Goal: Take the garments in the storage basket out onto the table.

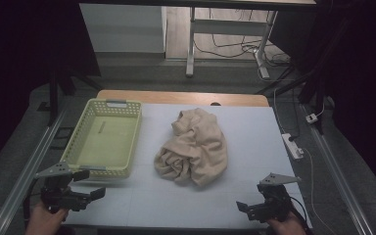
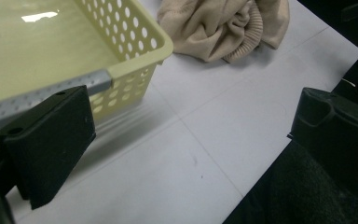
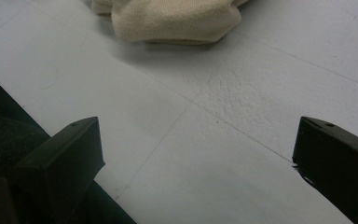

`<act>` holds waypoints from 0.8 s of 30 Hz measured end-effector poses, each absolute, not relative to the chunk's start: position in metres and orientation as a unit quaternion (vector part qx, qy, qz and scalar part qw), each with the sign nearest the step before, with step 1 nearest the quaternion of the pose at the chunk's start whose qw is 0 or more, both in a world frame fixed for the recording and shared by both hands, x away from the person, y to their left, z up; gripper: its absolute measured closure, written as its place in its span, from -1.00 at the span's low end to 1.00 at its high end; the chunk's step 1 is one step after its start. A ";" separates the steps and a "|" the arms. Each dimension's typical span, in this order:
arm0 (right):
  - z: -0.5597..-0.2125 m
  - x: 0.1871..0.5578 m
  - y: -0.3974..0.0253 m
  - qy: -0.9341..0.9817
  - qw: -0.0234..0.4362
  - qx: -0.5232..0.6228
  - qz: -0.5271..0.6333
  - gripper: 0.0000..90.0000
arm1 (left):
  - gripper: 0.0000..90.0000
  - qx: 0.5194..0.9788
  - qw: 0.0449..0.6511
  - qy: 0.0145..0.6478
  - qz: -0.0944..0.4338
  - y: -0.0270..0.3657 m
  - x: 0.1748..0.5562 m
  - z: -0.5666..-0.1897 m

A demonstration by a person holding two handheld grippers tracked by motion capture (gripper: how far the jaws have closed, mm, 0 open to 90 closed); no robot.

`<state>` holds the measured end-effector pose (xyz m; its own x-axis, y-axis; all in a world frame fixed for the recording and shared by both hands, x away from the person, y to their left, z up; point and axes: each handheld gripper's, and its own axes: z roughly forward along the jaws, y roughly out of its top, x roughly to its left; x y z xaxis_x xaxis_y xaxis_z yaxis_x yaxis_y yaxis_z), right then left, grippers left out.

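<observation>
Beige garment (image 1: pixel 192 147) lies crumpled mid-table, just right of the empty yellow basket (image 1: pixel 127 105). Left gripper (image 1: pixel 89 188) and right gripper (image 1: pixel 244 209) sit at the near edge — jaws apart, holding nothing. Likely step: grasp a thick fold, not a loose edge.

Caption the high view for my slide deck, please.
Open left gripper and right gripper flank a crumpled beige garment beside a yellow basket.
</observation>
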<state>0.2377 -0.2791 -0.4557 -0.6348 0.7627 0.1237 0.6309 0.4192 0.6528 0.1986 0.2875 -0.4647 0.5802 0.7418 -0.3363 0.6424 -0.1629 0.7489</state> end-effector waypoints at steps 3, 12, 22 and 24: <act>-0.456 0.238 -0.279 0.836 0.096 0.417 0.342 -0.97 | -1.00 0.756 0.461 0.461 0.056 0.292 0.193 -0.467; -0.456 0.238 -0.279 0.837 0.096 0.417 0.342 -0.97 | -1.00 0.747 0.456 0.478 0.067 0.304 0.178 -0.472; -0.456 0.238 -0.278 0.839 0.096 0.416 0.338 -0.97 | -1.00 0.752 0.430 0.492 0.085 0.309 0.169 -0.476; -0.456 0.238 -0.278 0.838 0.098 0.415 0.339 -0.97 | -1.00 0.753 0.425 0.494 0.088 0.309 0.167 -0.476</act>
